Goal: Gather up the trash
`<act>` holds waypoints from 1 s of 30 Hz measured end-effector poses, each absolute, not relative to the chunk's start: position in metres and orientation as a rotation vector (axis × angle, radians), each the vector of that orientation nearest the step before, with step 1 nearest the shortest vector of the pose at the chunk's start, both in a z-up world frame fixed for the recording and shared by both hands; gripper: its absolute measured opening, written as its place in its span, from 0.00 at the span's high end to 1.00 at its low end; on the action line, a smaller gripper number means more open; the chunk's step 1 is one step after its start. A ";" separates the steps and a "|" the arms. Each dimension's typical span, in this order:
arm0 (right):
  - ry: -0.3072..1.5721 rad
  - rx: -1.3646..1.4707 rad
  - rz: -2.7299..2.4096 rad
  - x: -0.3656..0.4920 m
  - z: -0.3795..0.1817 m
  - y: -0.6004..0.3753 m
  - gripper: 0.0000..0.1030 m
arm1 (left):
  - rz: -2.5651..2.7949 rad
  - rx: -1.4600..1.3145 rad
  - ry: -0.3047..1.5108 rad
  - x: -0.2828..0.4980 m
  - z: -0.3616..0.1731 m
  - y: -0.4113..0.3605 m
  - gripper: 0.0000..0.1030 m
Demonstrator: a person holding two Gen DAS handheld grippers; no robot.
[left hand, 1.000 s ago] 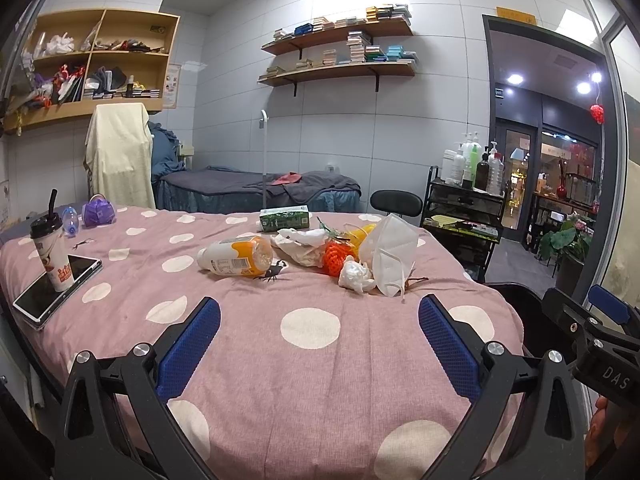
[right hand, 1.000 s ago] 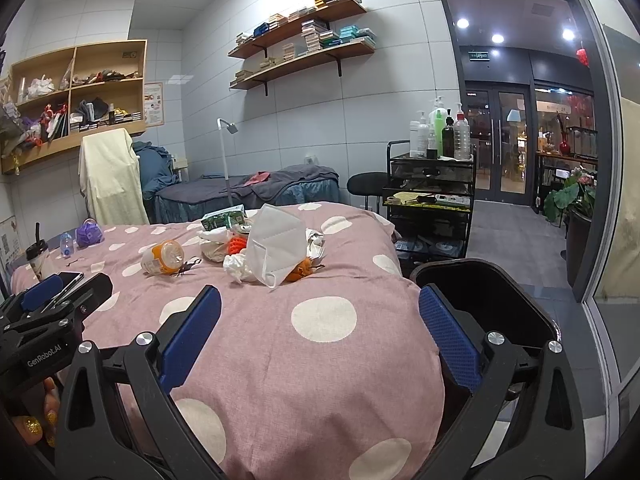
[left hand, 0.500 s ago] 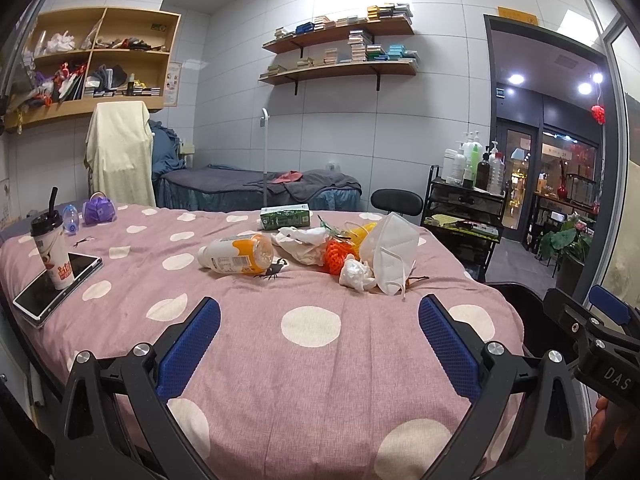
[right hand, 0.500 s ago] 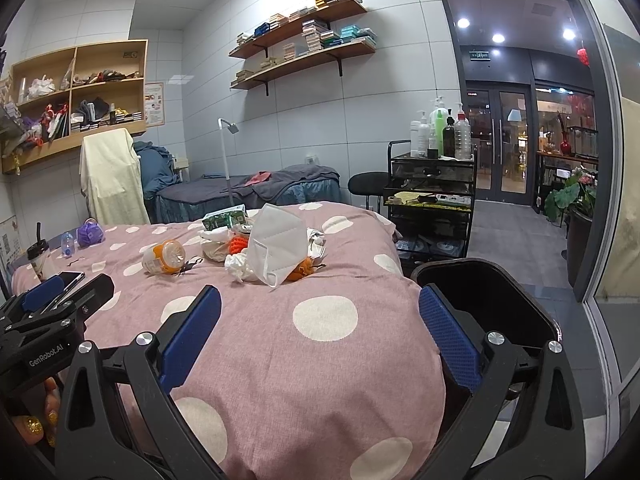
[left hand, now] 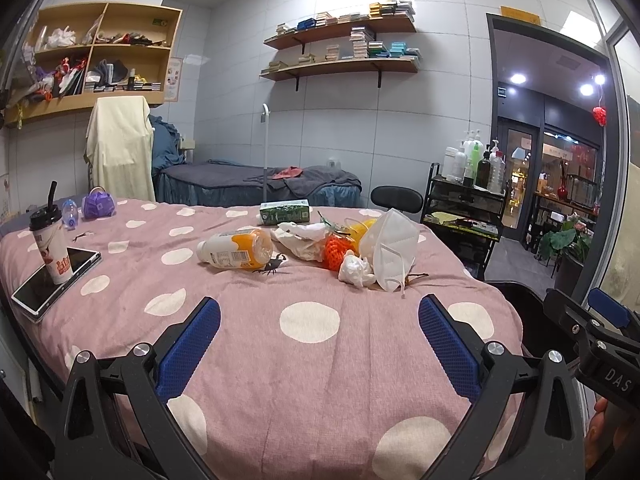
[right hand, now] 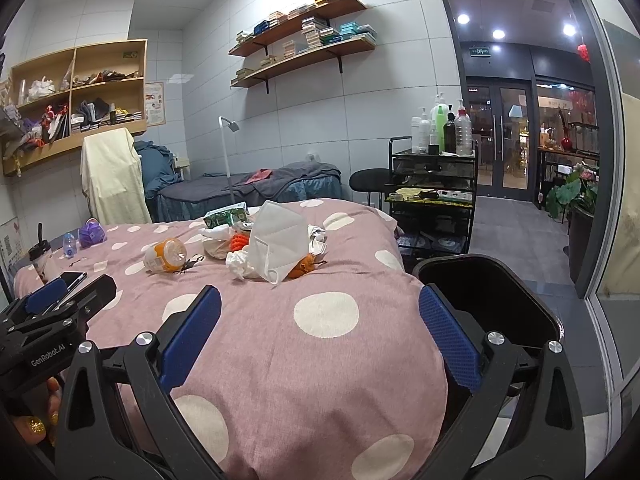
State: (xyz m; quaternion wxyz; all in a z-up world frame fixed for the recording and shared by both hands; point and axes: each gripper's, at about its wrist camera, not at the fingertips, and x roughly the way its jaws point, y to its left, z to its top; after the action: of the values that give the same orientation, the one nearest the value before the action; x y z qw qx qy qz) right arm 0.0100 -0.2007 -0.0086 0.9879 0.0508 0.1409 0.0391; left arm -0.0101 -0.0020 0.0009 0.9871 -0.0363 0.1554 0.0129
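Both hand-held grippers hang with jaws spread wide and nothing between them, above the near edge of a bed covered in a pink spread with white dots. In the left wrist view, the left hand-held gripper shows blue pads at either side, and the right hand-held gripper looks the same in its own view.

The landmark is a white face mask lying near the middle of the bed. Touching the mask on its near left is a crumpled white tissue. Just behind the tissue sits an orange knitted piece, and left of that a wrinkled white bag. Further left of the mask, an orange drink bottle lies on its side, with a small dark toy insect beside it. Behind the pile lies a green carton.

Well to the left of the mask, a lidded cup with a straw stands on a tablet. Right of the mask, off the bed, stands a black bin.
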 end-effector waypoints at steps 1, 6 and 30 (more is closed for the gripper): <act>0.284 0.104 0.078 0.010 -0.009 -0.201 0.05 | 0.027 -0.073 0.313 -0.010 0.001 -0.003 0.06; 0.290 0.107 0.081 0.011 -0.010 -0.202 0.05 | 0.026 -0.074 0.314 -0.010 0.001 -0.002 0.06; 0.630 0.059 0.263 0.117 -0.039 -0.175 0.05 | -0.019 -0.039 0.547 0.048 -0.028 0.030 0.06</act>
State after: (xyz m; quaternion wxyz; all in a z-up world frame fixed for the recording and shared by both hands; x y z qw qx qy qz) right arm 0.1172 -0.1747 -0.0387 0.9420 0.0291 0.3087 0.1288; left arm 0.0478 0.0296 -0.0282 0.9626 -0.0192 0.2700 -0.0092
